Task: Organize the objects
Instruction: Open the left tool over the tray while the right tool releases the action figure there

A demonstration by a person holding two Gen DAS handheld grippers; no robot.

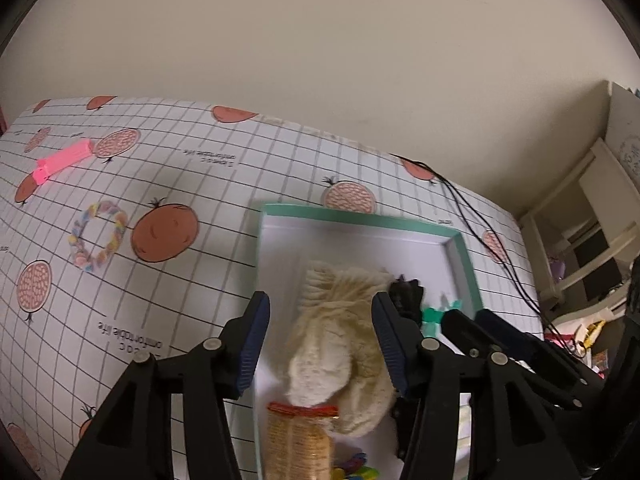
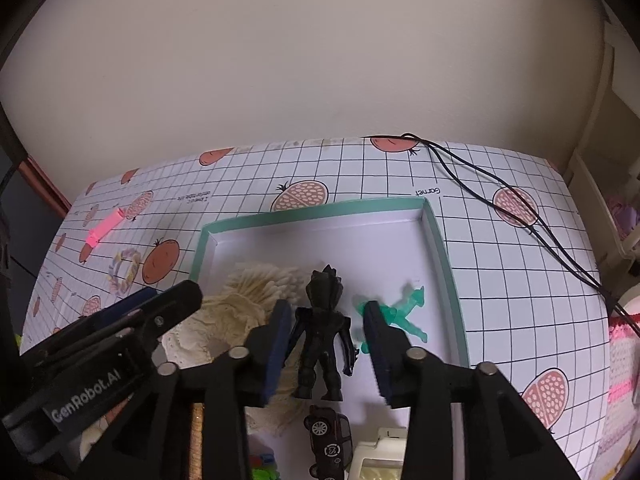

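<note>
My tabletop (image 2: pixel 500 280), grid cloth with fruit print, carries: teal-rimmed tray (image 2: pixel 440 248), pink clip (image 1: pixel 62 160), pastel bead bracelet (image 1: pixel 98 236), black cables (image 2: pixel 520 208).

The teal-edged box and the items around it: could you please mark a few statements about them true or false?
1. The black figure lies inside the teal-edged box. True.
2. The pink comb is in the box. False: it lies on the patterned tablecloth, away from the box.
3. The right gripper is open, its fingers either side of the black figure. True.
4. The pastel bracelet sits on top of the cream knit item. False: it rests on the tablecloth outside the box.
5. The left gripper is open above the cream knit item. True.
</note>
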